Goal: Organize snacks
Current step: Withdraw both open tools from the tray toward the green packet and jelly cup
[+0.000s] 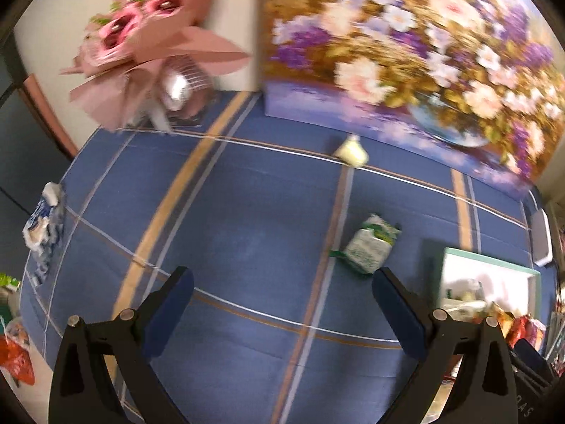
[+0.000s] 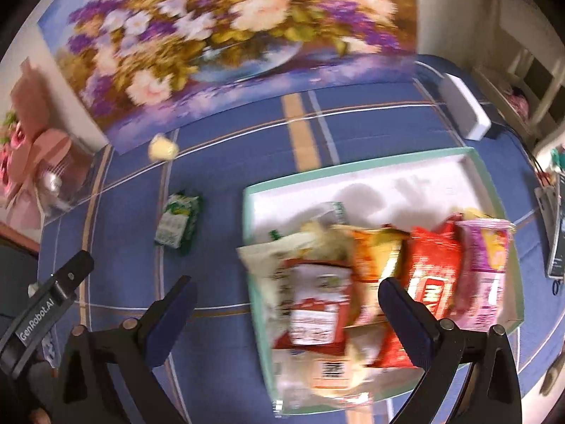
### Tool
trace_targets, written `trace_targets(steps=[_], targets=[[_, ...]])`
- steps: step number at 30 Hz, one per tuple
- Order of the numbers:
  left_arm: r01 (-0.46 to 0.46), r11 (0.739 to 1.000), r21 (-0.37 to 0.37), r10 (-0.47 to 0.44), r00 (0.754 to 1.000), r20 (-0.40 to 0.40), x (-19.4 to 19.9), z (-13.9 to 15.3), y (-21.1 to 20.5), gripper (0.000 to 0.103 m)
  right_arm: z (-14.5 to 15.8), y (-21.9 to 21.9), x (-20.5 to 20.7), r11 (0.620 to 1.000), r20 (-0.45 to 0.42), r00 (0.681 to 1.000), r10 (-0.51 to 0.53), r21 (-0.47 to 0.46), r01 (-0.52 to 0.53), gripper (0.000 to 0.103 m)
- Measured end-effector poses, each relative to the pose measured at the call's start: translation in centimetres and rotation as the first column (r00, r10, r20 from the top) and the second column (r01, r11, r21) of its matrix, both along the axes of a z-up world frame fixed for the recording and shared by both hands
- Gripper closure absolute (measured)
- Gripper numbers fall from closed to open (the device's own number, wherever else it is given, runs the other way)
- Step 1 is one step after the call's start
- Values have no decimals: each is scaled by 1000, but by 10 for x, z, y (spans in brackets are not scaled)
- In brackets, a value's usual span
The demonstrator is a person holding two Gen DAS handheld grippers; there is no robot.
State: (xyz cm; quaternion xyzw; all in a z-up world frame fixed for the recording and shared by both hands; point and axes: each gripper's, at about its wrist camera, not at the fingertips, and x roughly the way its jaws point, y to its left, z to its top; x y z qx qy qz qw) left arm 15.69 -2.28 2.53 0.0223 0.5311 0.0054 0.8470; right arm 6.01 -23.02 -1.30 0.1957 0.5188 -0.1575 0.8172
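A green and white snack packet [image 1: 369, 247] [image 2: 178, 225] lies on the blue striped tablecloth, just beyond my left gripper [image 1: 282, 289], which is open and empty. A small pale yellow snack [image 1: 350, 152] [image 2: 162, 147] rests further back by the painting. My right gripper [image 2: 286, 296] is open and empty above the near left part of a white box with a mint rim [image 2: 356, 168] [image 1: 491, 258]. The box holds several snack bags, among them a red bag [image 2: 430, 275] and a pink bag [image 2: 485, 268]. A blue and white packet [image 1: 44, 222] lies at the table's left edge.
A flower painting [image 1: 406, 53] [image 2: 229, 42] leans against the wall behind the table. A pink bouquet [image 1: 148, 46] [image 2: 31, 155] stands at the back left. A white device [image 2: 466, 113] lies at the back right. More bags [image 1: 16, 349] sit off the left edge.
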Motion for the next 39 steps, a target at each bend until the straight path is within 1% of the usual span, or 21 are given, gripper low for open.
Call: trace_targets(steps=[11, 18, 22, 25, 28, 32, 35, 39], targets=[[-111, 994, -14, 111, 994, 4, 0, 3, 70, 2, -6, 63, 26, 994, -17, 994, 104, -11, -105, 0], [-155, 988, -19, 155, 988, -13, 5, -4, 95, 2, -10, 91, 39, 986, -26, 986, 164, -25, -164, 0], [-159, 987, -28, 158, 987, -28, 10, -10, 98, 2, -14, 92, 43, 985, -29, 986, 166, -32, -167, 0], [-151, 988, -20, 150, 988, -47, 13, -20, 96, 2, -24, 89, 47, 986, -37, 986, 164, -20, -164, 0], [-140, 990, -12, 139, 987, -77, 18, -34, 93, 2, -35, 88, 53, 987, -51, 985, 162, -11, -163, 0], [-120, 993, -9, 118, 986, -117, 25, -53, 84, 2, -45, 88, 62, 985, -43, 984, 171, 18, -171, 0], [-99, 995, -20, 96, 988, -124, 32, -63, 79, 2, -54, 89, 69, 984, -53, 982, 179, 31, -177, 0], [-91, 995, -43, 84, 988, -129, 42, -75, 78, 2, -61, 95, 80, 980, -61, 978, 201, 7, -201, 0]])
